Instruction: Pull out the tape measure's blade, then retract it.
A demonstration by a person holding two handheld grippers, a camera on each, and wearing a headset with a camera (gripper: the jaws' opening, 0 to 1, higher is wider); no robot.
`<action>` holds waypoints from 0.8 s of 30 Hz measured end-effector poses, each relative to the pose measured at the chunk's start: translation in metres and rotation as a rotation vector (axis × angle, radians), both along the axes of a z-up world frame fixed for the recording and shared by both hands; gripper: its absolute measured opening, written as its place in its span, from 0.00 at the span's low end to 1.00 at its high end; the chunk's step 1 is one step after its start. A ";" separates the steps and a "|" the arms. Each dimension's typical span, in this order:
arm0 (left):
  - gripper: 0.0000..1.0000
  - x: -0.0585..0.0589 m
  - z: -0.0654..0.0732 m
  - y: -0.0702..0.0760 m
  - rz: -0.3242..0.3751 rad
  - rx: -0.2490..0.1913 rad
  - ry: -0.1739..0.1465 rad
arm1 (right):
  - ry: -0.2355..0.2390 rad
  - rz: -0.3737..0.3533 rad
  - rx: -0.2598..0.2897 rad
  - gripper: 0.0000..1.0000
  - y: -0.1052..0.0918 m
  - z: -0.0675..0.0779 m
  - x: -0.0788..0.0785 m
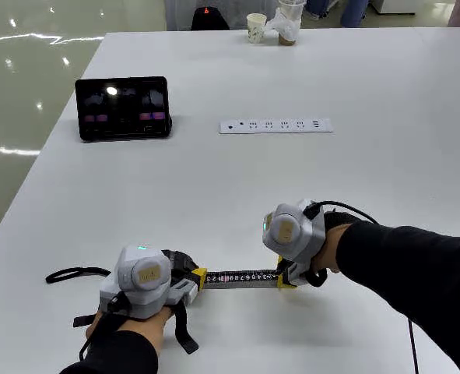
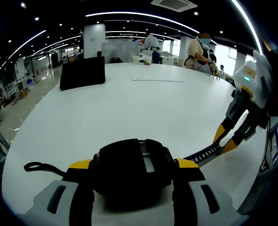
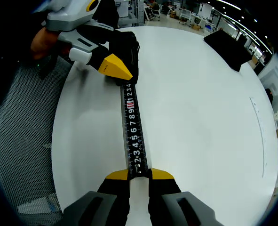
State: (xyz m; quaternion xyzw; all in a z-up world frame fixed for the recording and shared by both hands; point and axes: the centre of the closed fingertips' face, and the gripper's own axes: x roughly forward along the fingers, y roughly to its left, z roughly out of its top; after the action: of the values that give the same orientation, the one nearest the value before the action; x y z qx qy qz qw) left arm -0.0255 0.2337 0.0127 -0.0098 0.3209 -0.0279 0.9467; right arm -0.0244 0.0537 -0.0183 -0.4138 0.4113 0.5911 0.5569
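The black tape measure case sits between the jaws of my left gripper, which is shut on it near the table's front edge; the case also shows in the right gripper view. Its black blade with white numbers runs right from the case to my right gripper. In the right gripper view the blade stretches from the case down to my right gripper, which is shut on its tip. The blade lies low over the white table. A black wrist strap trails left of the case.
A dark tablet stands at the back left. A white power strip lies across the middle of the table. Paper cups stand at the far edge. People stand beyond the table. A mesh chair is beside the table.
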 end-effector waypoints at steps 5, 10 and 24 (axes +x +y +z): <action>0.63 0.000 0.000 0.000 0.001 0.000 0.001 | 0.001 0.000 0.004 0.11 0.002 0.000 0.000; 0.63 0.000 0.000 0.000 0.001 0.000 0.002 | 0.000 -0.001 0.010 0.11 0.004 0.000 0.000; 0.62 -0.001 0.000 0.000 0.000 -0.001 0.003 | -0.002 0.007 0.023 0.11 0.010 0.000 -0.001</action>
State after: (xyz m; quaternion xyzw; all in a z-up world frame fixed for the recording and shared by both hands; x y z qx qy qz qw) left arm -0.0261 0.2338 0.0128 -0.0105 0.3221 -0.0282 0.9462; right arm -0.0258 0.0633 -0.0183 -0.4095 0.4026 0.5971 0.5600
